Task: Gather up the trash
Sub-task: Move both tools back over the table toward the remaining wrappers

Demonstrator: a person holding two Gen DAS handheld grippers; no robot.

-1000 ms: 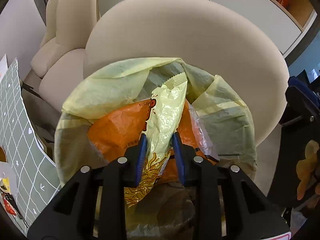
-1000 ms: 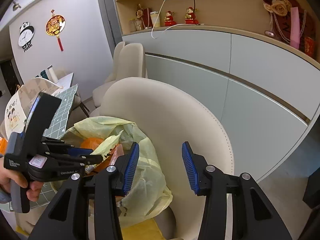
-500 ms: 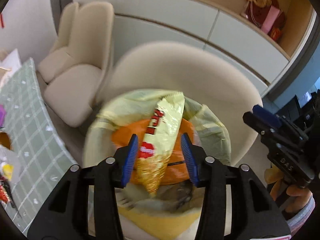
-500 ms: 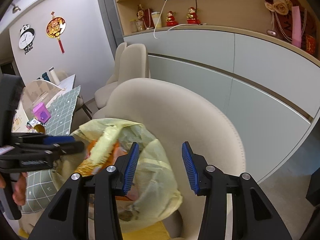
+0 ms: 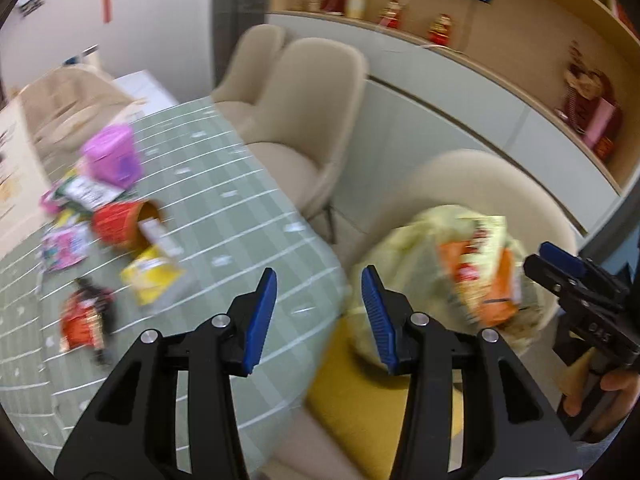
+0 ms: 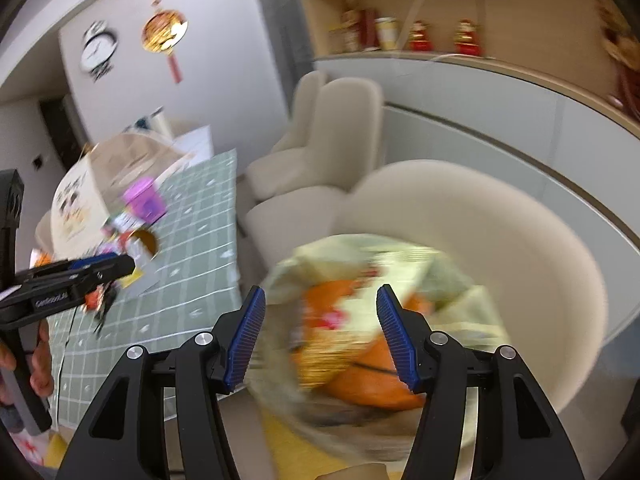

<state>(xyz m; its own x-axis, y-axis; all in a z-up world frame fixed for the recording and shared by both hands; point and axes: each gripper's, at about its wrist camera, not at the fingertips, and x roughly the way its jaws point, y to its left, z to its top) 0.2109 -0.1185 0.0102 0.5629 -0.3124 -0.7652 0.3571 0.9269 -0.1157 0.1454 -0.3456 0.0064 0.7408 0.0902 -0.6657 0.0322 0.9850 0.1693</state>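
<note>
A pale yellow trash bag (image 6: 360, 280) sits on a beige chair (image 6: 520, 248), stuffed with an orange packet (image 6: 372, 380) and a yellow snack wrapper (image 5: 480, 252). My right gripper (image 6: 320, 336) hovers over the bag, its jaws opening with nothing pinched between them. My left gripper (image 5: 316, 316) is open and empty above the edge of the green checked table (image 5: 224, 208). On that table lie a yellow wrapper (image 5: 154, 276), a red cup (image 5: 120, 224) on its side, a purple tub (image 5: 112, 156), a red-black packet (image 5: 82, 320) and pink wrappers (image 5: 64, 244).
Two more beige chairs (image 5: 300, 120) stand behind the table along a grey cabinet (image 5: 440, 120) with shelf ornaments. A yellow cushion (image 5: 360, 412) lies under the bag. A hand holds each gripper's handle. The picture is blurred by motion.
My left gripper let go of the yellow snack wrapper into the bag, opened, and swung left over the table. My right gripper moved over the bag and widened its jaws.
</note>
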